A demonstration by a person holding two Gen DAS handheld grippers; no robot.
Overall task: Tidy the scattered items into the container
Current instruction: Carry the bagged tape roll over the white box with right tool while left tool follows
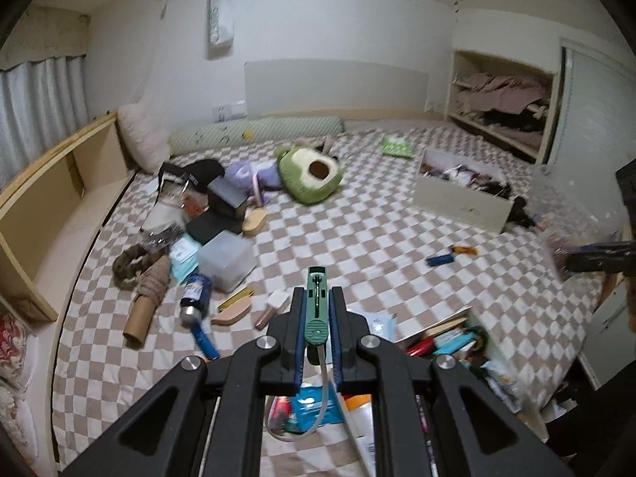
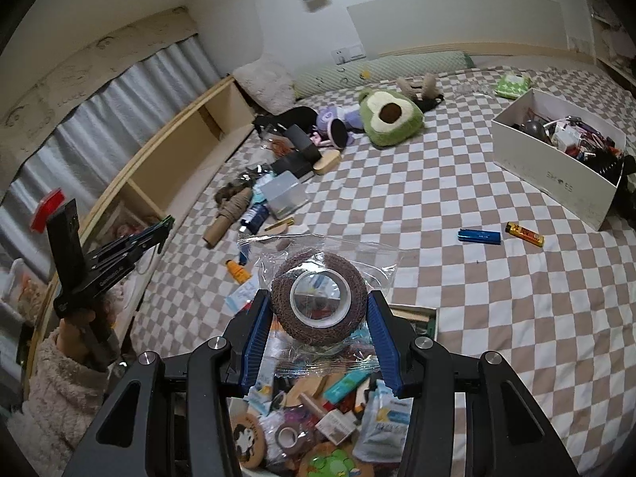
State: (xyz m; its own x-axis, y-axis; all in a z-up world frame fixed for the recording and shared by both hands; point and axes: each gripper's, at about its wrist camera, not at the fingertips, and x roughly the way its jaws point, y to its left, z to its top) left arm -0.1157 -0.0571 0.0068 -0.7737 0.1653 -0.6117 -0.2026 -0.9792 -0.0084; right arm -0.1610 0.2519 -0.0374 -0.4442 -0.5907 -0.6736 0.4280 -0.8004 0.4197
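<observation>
Right gripper [image 2: 320, 314], nearest the lens, clamps a brown tape roll [image 2: 318, 298] through its clear bag [image 2: 330, 254], lifted above the near box of oddments [image 2: 413, 312]; left gripper [image 1: 317, 298] pinches a slim green tool [image 1: 317, 310], its grey cord [image 1: 324, 389] hanging loose; white shoebox [image 2: 556, 167] sits far right on the checked bed [image 2: 437, 198], already partly filled. Risks, judged: slippery film could let the roll slide out; bag corners may catch on the box rim; the cord may snag clutter; blue lighter [image 2: 479, 235] and yellow lighter [image 2: 524, 233] lie near the shoebox, easily overlooked.
</observation>
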